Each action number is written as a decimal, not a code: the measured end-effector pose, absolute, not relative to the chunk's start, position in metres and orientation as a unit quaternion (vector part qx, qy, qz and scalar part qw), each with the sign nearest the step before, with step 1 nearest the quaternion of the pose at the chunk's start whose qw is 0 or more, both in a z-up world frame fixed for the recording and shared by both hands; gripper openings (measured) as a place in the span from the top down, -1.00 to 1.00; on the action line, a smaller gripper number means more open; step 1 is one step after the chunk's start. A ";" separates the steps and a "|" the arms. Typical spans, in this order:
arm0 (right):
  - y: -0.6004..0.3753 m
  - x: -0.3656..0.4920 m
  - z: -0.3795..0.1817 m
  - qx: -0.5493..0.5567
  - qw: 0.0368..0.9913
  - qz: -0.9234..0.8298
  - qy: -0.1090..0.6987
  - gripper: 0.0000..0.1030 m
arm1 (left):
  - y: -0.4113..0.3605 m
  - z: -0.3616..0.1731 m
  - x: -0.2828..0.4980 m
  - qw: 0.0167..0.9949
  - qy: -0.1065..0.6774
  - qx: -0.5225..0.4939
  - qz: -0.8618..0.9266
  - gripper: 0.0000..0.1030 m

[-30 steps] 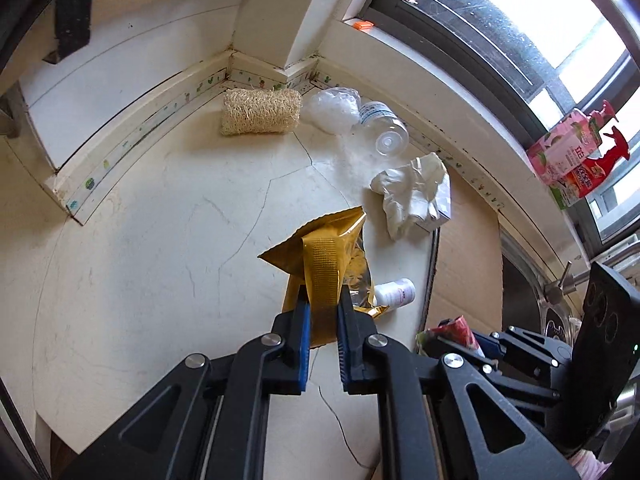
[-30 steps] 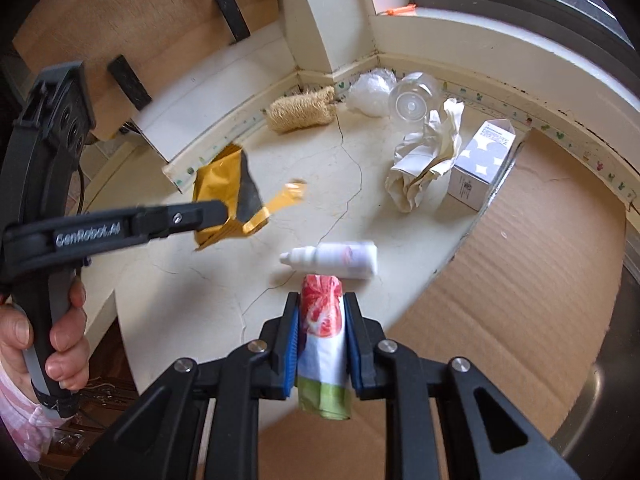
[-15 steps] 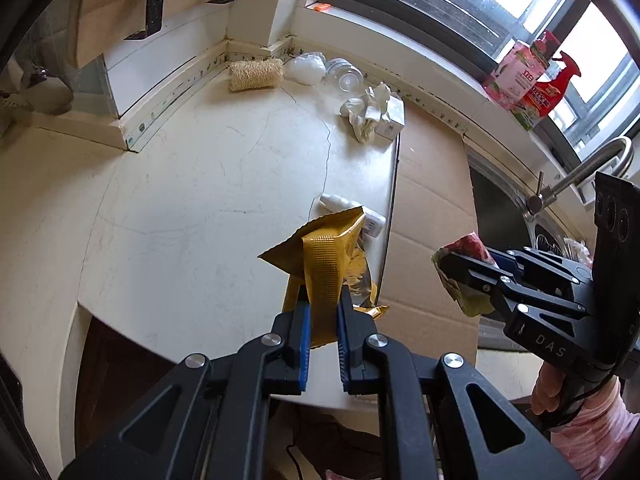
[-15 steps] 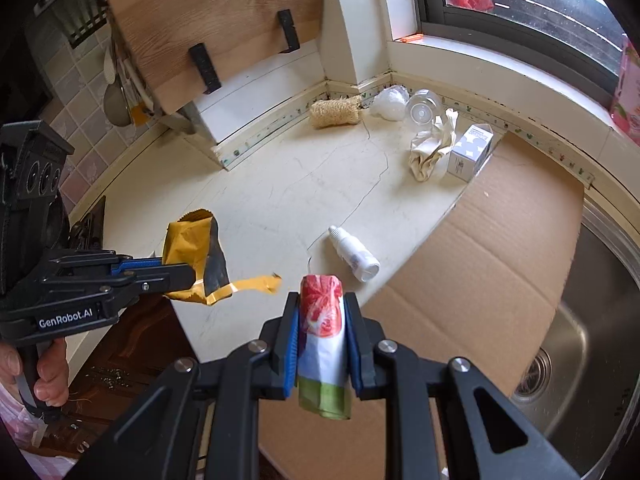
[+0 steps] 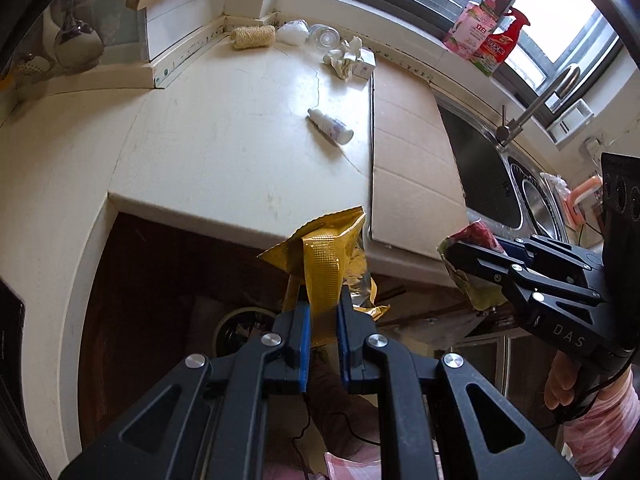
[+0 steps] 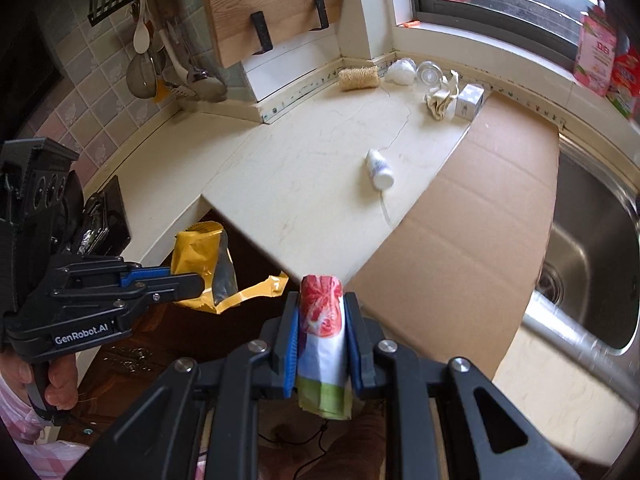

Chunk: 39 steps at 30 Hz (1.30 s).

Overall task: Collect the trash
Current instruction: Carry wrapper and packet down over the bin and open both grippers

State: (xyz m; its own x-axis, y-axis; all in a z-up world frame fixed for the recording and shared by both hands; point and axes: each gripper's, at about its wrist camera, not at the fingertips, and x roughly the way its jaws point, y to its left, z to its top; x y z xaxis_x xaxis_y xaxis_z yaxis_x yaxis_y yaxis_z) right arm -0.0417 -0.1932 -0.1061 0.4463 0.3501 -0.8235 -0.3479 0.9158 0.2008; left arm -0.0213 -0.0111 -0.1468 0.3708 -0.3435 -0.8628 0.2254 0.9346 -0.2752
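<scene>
My left gripper (image 5: 322, 312) is shut on a yellow foil snack bag (image 5: 324, 256), held in the air off the counter's front edge; it also shows in the right wrist view (image 6: 200, 258). My right gripper (image 6: 322, 312) is shut on a red, white and green wrapper (image 6: 322, 320), seen from the left wrist view too (image 5: 472, 236). On the counter (image 5: 224, 152) lie a small white bottle (image 5: 330, 126), crumpled paper (image 5: 344, 56), a small white box (image 5: 366, 64), a clear plastic bottle (image 5: 322, 34) and a white wad (image 5: 294, 32).
A flat cardboard sheet (image 5: 408, 160) covers the counter's right part beside a steel sink (image 6: 592, 248). A loofah (image 5: 254, 36) lies in the back corner. Utensils (image 6: 160, 64) hang on the left wall. A round dark opening (image 5: 240, 330) shows on the floor below the counter.
Both grippers have drawn back and away from the counter with their trash; the counter edge and dark cabinet below have come into view.
</scene>
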 end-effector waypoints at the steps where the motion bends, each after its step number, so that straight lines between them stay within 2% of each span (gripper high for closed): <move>1: -0.190 -0.052 -0.108 0.008 0.851 0.203 0.484 0.61 | -0.007 -0.150 -0.028 0.824 0.536 -0.056 -0.177 0.83; 7: -0.168 -0.094 -0.131 0.025 0.840 0.196 0.505 0.61 | 0.018 -0.183 -0.062 0.802 0.562 -0.071 -0.188 0.83; 15: -0.136 -0.114 -0.196 0.025 0.809 0.197 0.553 0.61 | 0.051 -0.252 -0.086 0.778 0.600 -0.100 -0.160 0.83; 20: -0.118 -0.102 -0.275 0.018 0.783 0.205 0.586 0.61 | 0.062 -0.318 -0.087 0.764 0.623 -0.110 -0.128 0.83; 26: -0.101 -0.074 -0.397 0.005 0.749 0.207 0.629 0.63 | 0.067 -0.432 -0.078 0.736 0.656 -0.138 -0.091 0.82; 33: -0.081 -0.048 -0.506 -0.034 0.727 0.223 0.649 0.60 | 0.067 -0.547 -0.060 0.720 0.672 -0.167 -0.048 0.82; 36: -0.078 -0.041 -0.541 -0.049 0.720 0.227 0.654 0.54 | 0.062 -0.577 -0.057 0.717 0.676 -0.165 -0.036 0.81; 37: -0.078 -0.039 -0.550 -0.048 0.718 0.225 0.657 0.43 | 0.063 -0.584 -0.056 0.717 0.677 -0.162 -0.033 0.81; 39: -0.077 -0.035 -0.564 -0.053 0.720 0.218 0.656 0.34 | 0.062 -0.599 -0.052 0.719 0.678 -0.154 -0.028 0.76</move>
